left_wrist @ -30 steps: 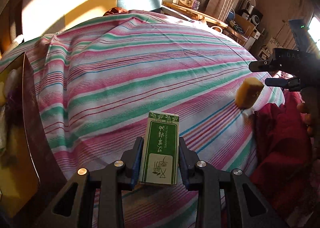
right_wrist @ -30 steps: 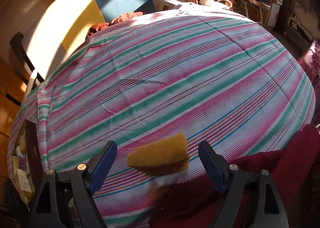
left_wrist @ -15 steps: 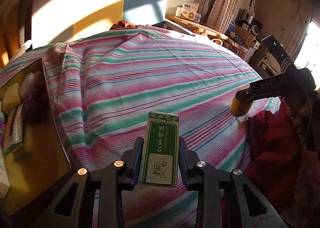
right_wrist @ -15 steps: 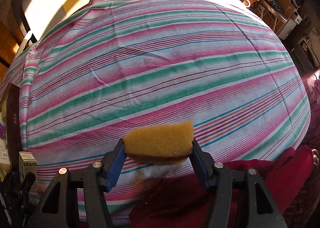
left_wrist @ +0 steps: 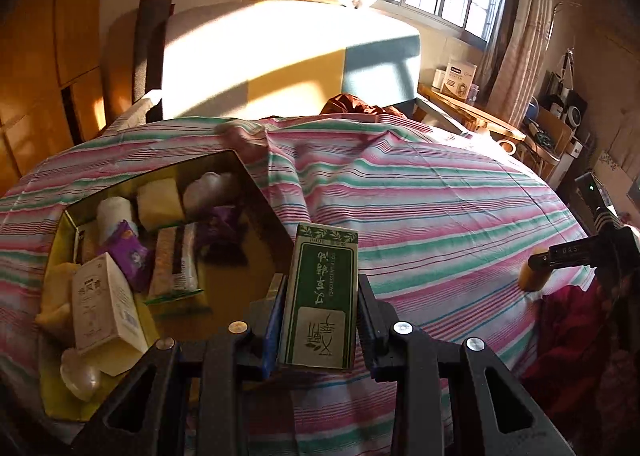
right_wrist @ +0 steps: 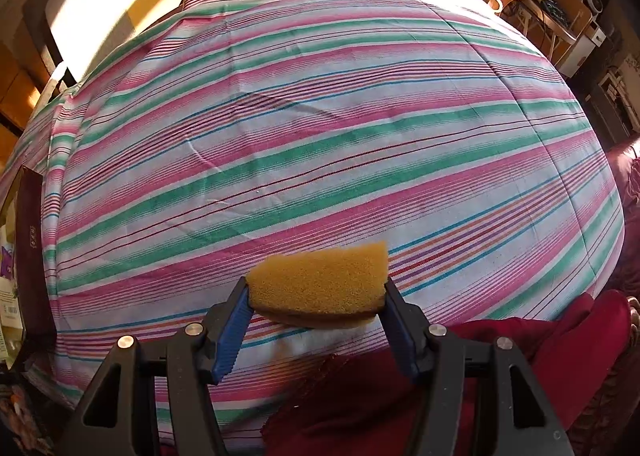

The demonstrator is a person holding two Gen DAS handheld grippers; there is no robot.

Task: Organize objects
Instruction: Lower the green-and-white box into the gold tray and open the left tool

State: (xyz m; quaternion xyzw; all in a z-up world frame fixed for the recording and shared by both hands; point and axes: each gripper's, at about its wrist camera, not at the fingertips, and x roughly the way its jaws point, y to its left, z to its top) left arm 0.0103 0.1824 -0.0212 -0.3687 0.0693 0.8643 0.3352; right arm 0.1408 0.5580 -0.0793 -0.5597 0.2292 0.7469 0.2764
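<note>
My left gripper [left_wrist: 318,298] is shut on a slim green carton with white lettering [left_wrist: 322,296], held upright just right of an open storage box [left_wrist: 256,196] on the striped bedspread. That box holds several small packs, a white carton [left_wrist: 102,302] and a purple packet [left_wrist: 128,256]. In the right wrist view my right gripper [right_wrist: 316,290] is shut on a yellow sponge [right_wrist: 320,280] with a dark underside, at the bed's near edge. The left wrist view shows that gripper and the sponge [left_wrist: 534,276] far right.
A striped pink, green and white bedspread [right_wrist: 320,116] covers the bed. A dark red cloth [right_wrist: 480,368] lies at its near right edge. The box's dark wall [right_wrist: 30,248] shows at the far left. A wooden side table [left_wrist: 468,112] with boxes stands behind.
My left gripper has swung left and up with the green carton, bringing the open box into view. My right gripper has closed its jaws onto the sponge.
</note>
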